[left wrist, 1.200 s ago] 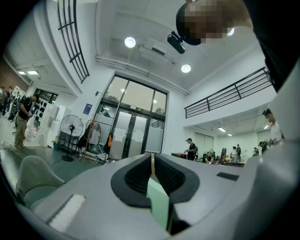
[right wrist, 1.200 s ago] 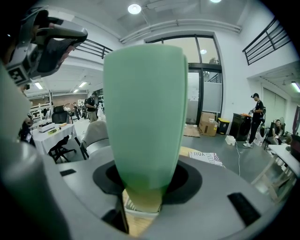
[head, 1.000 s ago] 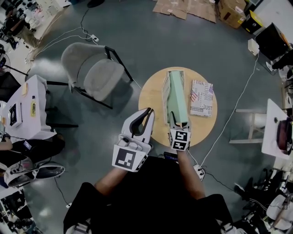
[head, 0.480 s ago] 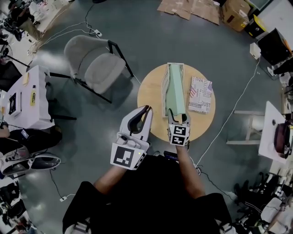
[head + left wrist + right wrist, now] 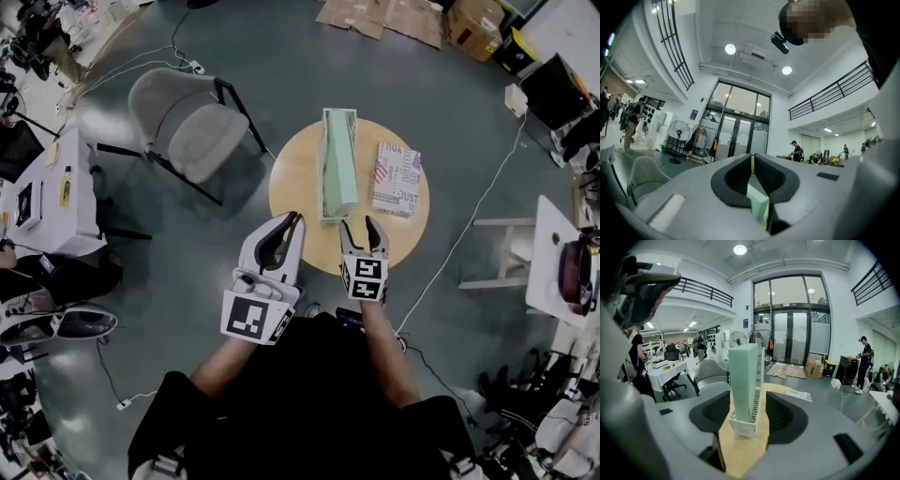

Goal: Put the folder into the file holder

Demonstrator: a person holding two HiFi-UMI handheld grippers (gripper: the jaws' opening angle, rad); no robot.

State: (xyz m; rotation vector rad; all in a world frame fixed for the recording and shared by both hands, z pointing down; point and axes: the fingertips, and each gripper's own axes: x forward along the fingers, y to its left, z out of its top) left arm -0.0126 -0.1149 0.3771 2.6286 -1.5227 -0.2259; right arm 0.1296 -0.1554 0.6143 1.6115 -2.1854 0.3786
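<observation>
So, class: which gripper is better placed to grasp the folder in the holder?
Right: the right gripper faces the holder's near end, fingers just opened, nothing between them; the left gripper is shut and offset.

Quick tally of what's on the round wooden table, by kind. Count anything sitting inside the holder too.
File holder: 1
Green folder, standing inside the holder: 1
Printed booklet, lying flat beside the holder: 1
Total: 3
</observation>
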